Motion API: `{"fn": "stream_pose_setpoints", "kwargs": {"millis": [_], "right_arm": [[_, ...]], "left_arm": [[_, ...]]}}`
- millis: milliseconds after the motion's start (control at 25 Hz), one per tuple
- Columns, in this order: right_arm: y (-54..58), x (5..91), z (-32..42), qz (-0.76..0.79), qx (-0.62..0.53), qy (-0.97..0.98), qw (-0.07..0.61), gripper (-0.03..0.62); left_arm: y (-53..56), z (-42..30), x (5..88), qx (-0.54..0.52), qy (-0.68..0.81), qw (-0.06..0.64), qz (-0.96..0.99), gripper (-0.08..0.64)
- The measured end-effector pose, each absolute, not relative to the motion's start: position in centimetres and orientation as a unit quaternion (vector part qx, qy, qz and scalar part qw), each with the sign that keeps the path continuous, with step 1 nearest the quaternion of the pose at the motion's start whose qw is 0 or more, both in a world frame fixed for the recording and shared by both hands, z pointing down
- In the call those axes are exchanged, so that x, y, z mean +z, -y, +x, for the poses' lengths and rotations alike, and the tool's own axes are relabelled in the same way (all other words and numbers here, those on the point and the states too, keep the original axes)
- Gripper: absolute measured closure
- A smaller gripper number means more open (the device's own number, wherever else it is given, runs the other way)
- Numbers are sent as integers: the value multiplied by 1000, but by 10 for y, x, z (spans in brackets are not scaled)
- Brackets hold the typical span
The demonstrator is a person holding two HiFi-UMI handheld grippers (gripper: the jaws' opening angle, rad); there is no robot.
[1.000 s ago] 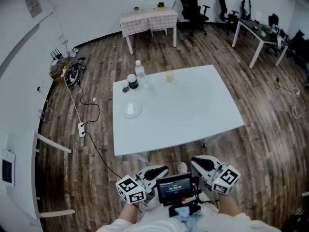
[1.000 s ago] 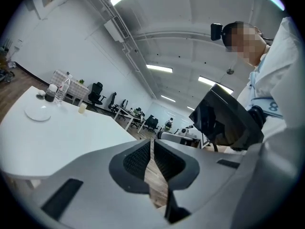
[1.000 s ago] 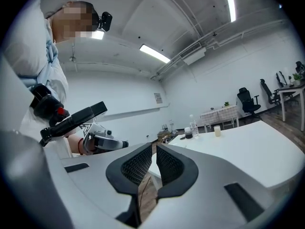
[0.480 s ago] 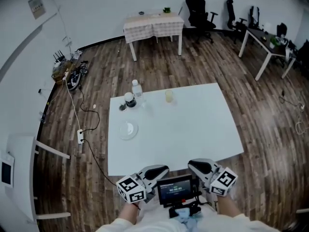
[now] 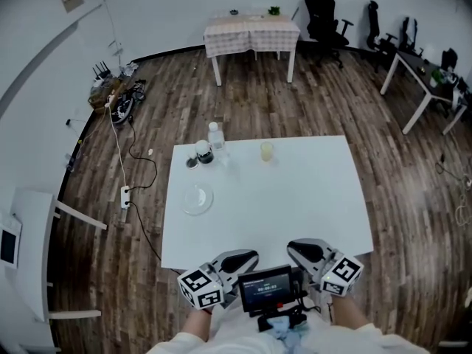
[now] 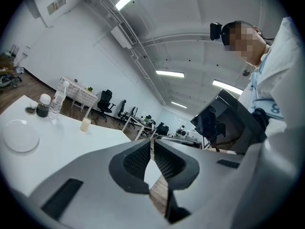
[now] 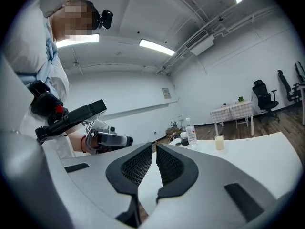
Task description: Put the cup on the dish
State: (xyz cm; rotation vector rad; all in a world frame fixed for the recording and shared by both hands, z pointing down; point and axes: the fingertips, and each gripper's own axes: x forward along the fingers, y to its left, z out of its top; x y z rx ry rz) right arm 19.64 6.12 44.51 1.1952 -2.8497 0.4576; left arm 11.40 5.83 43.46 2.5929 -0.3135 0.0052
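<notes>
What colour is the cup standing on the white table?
Pale cream-yellow. The cup shows best in the right gripper view.

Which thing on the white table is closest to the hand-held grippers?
The round dish: it lies flat, nearer the person's edge, while the cup, bottle and dark jar stand along the far edge.

A water bottle (image 5: 215, 136) stands just beside a white-lidded dark jar (image 5: 203, 152) on the white table (image 5: 295, 198).
</notes>
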Motion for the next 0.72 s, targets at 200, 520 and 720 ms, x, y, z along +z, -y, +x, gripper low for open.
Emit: {"fn": "stream_pose_setpoints", "kwargs": {"millis": [200,520,720], "right_arm": [[-50,445,191,378,158,912,9,558],[-37,438,179,393,164,905,4,558],[-29,440,180,400,158,903,1,558]], "left_arm": [[-44,109,434,-2,126,268,955,538],[-26,94,427,-5,116,266,957,538],[-19,85,426,-4,120,265,957,538]]}}
